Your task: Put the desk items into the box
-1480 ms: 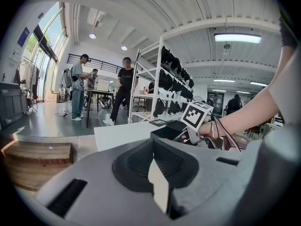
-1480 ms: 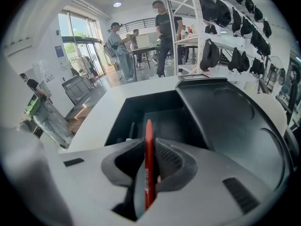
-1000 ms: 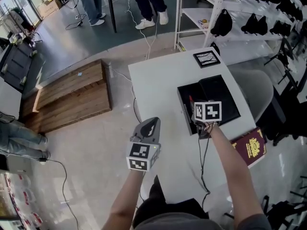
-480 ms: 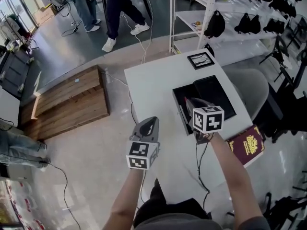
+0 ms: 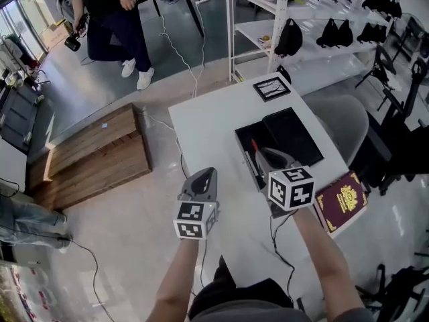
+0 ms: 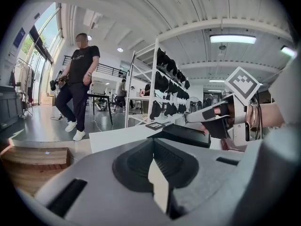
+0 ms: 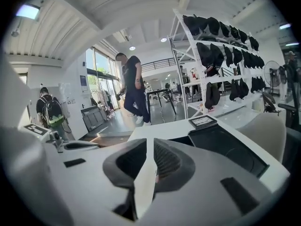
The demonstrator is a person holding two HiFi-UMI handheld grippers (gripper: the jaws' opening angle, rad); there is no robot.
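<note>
A black box (image 5: 240,139) lies open on the white table (image 5: 208,123), its lid (image 5: 291,134) alongside on the right. A red pen (image 5: 254,146) lies inside by the left wall. My right gripper (image 5: 265,153) hovers above the box's near edge; its jaws have just been closing, with a narrow gap left and nothing between them (image 7: 151,144). A maroon passport (image 5: 342,203) rests at the table's right edge. My left gripper (image 5: 208,174) hangs off the table's left side, shut and empty (image 6: 151,143). The left gripper view shows the right gripper (image 6: 194,118) over the box (image 6: 186,133).
A small black-framed picture (image 5: 271,88) sits at the table's far end. A white shelf rack (image 5: 281,19) with black bags stands behind. A wooden platform (image 5: 94,146) lies on the floor at left. A person (image 5: 110,15) walks in the background. A cable (image 5: 281,247) trails over the near table.
My right gripper has risen out of the box and drawn back toward me, uncovering the red pen. The left gripper has kept still. The person in the background has walked left.
</note>
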